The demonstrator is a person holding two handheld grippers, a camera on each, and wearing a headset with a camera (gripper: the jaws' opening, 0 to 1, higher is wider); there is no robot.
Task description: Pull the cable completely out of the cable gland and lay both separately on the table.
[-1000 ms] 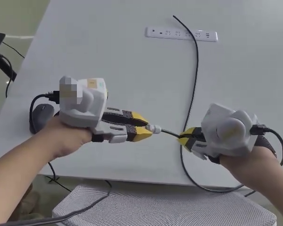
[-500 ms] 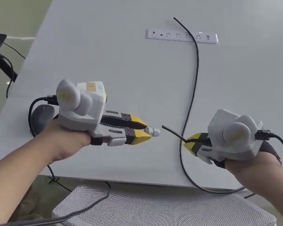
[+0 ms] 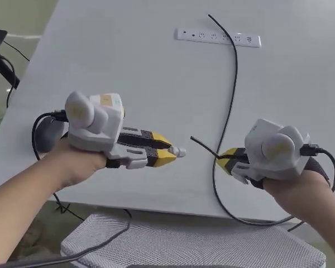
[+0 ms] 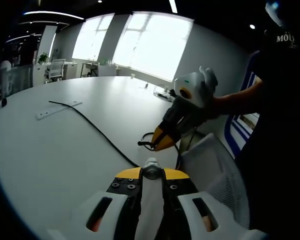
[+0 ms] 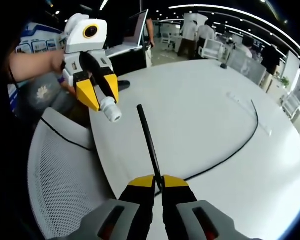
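Observation:
My left gripper [image 3: 168, 154] [image 4: 151, 172] is shut on the small white cable gland [image 3: 178, 152] [image 4: 151, 167] [image 5: 111, 110], held above the table's near edge. My right gripper [image 3: 223, 161] [image 5: 159, 180] is shut on the black cable [image 3: 231, 84] [image 5: 147, 137] [image 4: 97, 131] close to its free end. That end [image 3: 193, 139] sticks out toward the gland with a clear gap between them. The rest of the cable runs across the white table [image 3: 145, 72] to the far side and loops down past the front edge.
A white power strip [image 3: 218, 37] lies at the far side of the table near the cable. A dark mouse [image 3: 44, 137] with its cord sits at the left edge. A grey mesh chair [image 3: 190, 245] stands just below the front edge.
The cable end has come out of the gland. The two grippers have drawn apart, and a gap now separates gland and cable tip.

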